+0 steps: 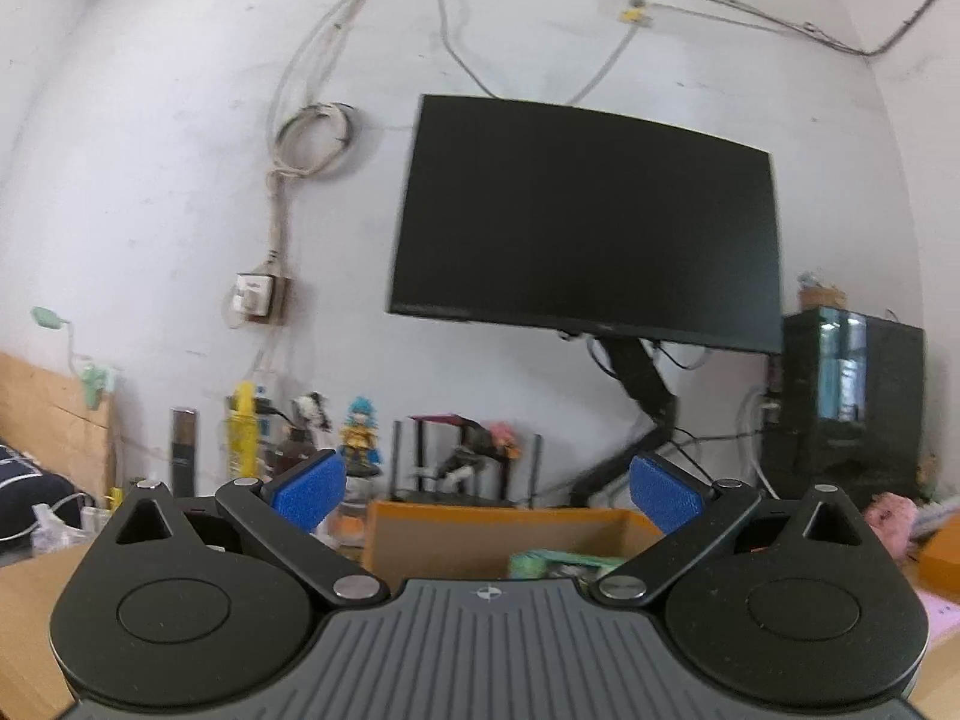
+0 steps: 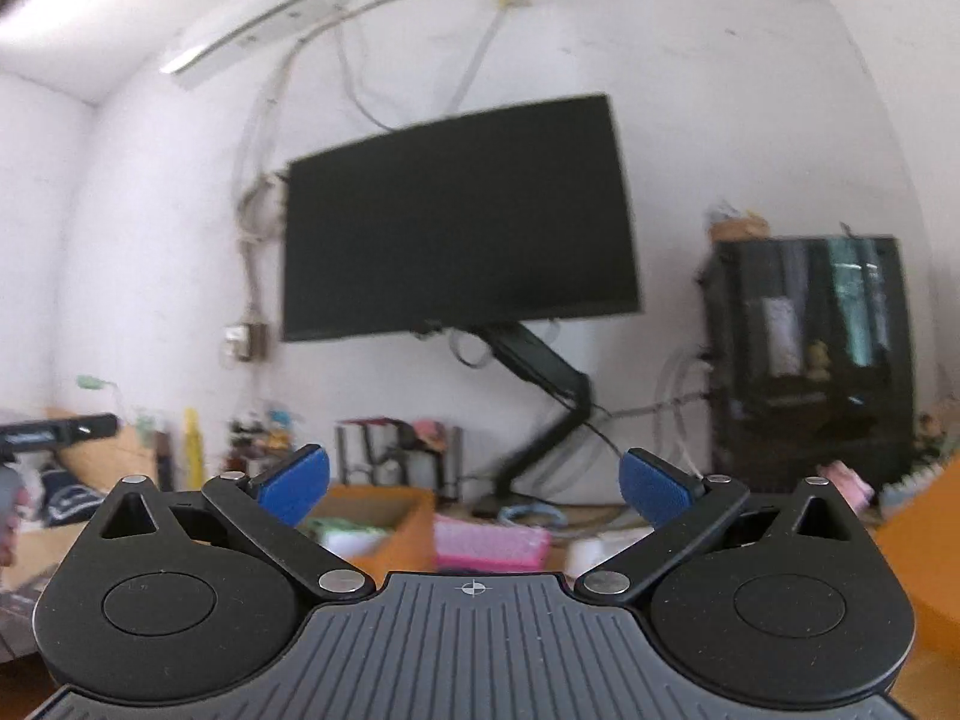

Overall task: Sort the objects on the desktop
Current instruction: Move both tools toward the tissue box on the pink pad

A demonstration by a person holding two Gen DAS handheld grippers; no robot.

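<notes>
My left claw [image 1: 486,495] is spread wide and grips nothing, raised above the table [image 1: 24,600] and aimed at the wall. Just past and below its blue pads [image 1: 309,495] sits an orange cardboard box [image 1: 420,534] with a green packet [image 1: 558,564] inside. My right claw [image 2: 474,492] is spread wide too, also empty. Beyond it I see the same box [image 2: 408,516] at left, then a pink basket [image 2: 492,540] between the fingers, both well ahead.
</notes>
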